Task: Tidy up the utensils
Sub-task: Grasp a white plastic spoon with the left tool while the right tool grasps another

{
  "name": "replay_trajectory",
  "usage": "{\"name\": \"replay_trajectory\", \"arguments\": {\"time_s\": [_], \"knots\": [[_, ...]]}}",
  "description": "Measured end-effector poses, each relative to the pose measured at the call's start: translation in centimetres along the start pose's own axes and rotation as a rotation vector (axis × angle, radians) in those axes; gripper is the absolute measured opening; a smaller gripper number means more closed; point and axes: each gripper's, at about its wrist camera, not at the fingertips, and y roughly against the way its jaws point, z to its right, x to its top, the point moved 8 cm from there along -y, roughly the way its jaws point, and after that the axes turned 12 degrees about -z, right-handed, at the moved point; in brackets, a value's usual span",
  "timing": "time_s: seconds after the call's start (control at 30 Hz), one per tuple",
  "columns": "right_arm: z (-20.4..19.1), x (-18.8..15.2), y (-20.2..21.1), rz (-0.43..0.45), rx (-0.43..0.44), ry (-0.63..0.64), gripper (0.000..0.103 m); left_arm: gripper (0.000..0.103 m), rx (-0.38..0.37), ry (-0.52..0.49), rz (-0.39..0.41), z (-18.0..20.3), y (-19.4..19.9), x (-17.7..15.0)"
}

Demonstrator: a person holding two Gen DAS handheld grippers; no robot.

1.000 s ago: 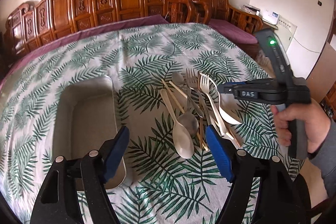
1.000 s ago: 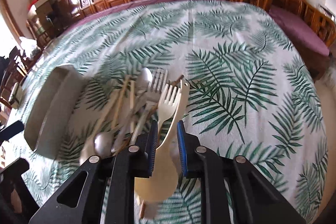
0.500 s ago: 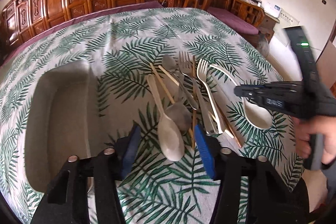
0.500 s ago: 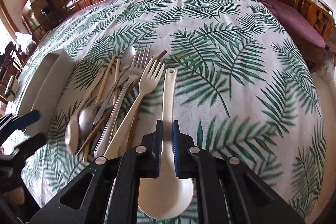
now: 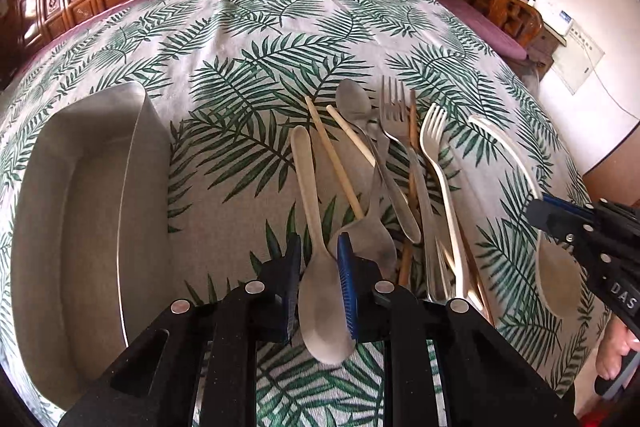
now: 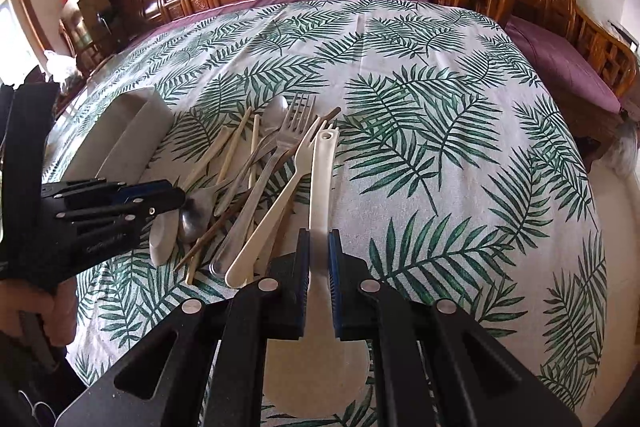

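Beige spoon (image 5: 320, 291): light, stiff, slick; left tool (image 5: 318, 279) closing astride its neck; right tool (image 6: 319, 271) clenched on white ladle (image 6: 320, 195).

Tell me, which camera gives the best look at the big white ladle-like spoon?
The right wrist view: the white spoon runs up the middle, its handle gripped between the right gripper pads, hanging hole visible. In the left wrist view the same spoon sits at the right edge, its bowl partly hidden by that gripper.
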Motion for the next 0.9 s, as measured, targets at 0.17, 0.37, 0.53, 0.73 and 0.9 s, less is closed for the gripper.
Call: {"name": "replay_trajectory", "arguments": {"time_s": [0.17,0.37,0.53,0.73,0.9], "knots": [[0.3,0.3,0.6,0.015,0.007,-0.011,0.011,0.018,0.060,0.018,-0.039,-1.0,-0.9,0.4],[0.3,0.5,1.0,0.024,0.007,-0.009,0.011,0.012,0.093,-0.010,-0.047,-1.0,-1.2,0.7],[0.0,0.7,1.4,0.032,0.013,-0.003,0.011,0.006,0.092,-0.013,-0.023,-1.2,-0.2,0.7],[-1.2,1.1,2.3,0.051,0.032,0.015,0.011,0.006,0.093,-0.038,0.041,-0.9,3.3,0.4],[-2.6,1.5,3.3,0.072,0.049,0.034,0.011,0.006,0.091,-0.045,0.095,-1.1,6.6,0.2]]}}
